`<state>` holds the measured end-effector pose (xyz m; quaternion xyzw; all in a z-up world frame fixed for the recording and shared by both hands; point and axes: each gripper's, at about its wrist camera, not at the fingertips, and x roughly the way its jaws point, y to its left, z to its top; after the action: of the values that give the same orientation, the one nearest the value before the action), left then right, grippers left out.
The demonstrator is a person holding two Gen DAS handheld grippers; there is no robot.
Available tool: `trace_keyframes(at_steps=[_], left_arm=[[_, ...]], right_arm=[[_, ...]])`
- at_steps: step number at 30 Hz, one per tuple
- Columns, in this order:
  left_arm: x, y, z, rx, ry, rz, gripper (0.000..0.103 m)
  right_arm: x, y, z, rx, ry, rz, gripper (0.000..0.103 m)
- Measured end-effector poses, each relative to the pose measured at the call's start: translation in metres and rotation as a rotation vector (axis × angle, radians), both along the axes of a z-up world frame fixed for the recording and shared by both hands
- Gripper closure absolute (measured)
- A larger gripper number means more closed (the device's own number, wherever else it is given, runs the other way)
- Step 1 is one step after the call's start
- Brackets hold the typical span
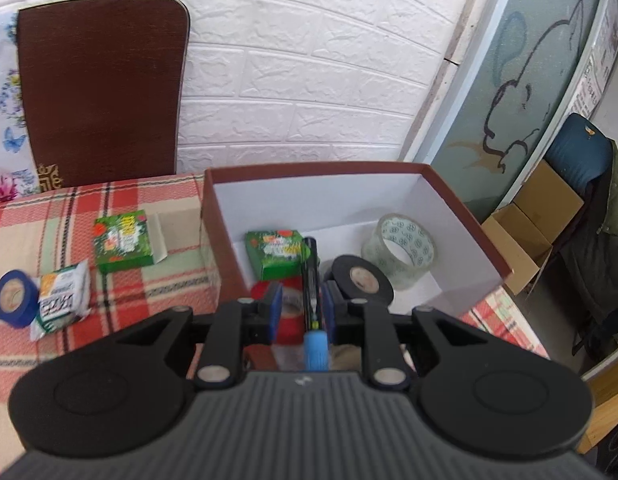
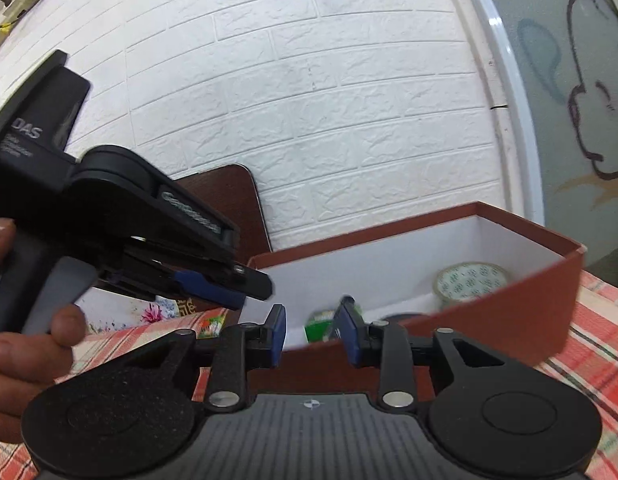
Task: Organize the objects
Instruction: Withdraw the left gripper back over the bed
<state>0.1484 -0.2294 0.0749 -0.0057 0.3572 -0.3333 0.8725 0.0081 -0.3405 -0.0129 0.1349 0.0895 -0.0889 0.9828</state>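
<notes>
In the left wrist view my left gripper (image 1: 300,304) holds a black marker with a blue cap (image 1: 311,292) between its pads, over the open brown box (image 1: 461,200). Inside the box lie a green carton (image 1: 275,254), a black tape roll (image 1: 363,280), a clear tape roll (image 1: 401,250) and a red tape roll (image 1: 289,312). On the plaid cloth left of the box lie a second green carton (image 1: 123,240), a white packet (image 1: 63,300) and a blue tape roll (image 1: 15,298). My right gripper (image 2: 313,330) is open and empty, near the box's front wall (image 2: 489,328). The left gripper (image 2: 229,280) shows at its left.
A brown board (image 1: 101,88) leans on the white brick wall behind the table. The table's right edge drops to a floor with cardboard boxes (image 1: 533,224) and a chair (image 1: 581,152).
</notes>
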Motion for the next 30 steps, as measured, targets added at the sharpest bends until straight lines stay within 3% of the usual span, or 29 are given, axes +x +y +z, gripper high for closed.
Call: trace_keyframes(at_steps=[6, 12, 17, 30], left_arm=[[-0.036, 0.038, -0.016, 0.022, -0.003, 0.039, 0.077], [-0.056, 0.07, -0.053, 0.143, 0.023, 0.11, 0.077], [-0.057, 0.104, -0.075, 0.184, 0.057, 0.175, 0.077], [-0.042, 0.183, -0.1, 0.252, 0.02, 0.357, 0.072]], right_arm=[[-0.027, 0.016, -0.018, 0.001, 0.119, 0.005, 0.069], [-0.042, 0.038, -0.028, 0.008, 0.193, 0.051, 0.069], [-0.044, 0.058, -0.028, -0.014, 0.237, 0.104, 0.069], [-0.029, 0.095, -0.037, -0.06, 0.358, 0.212, 0.069]])
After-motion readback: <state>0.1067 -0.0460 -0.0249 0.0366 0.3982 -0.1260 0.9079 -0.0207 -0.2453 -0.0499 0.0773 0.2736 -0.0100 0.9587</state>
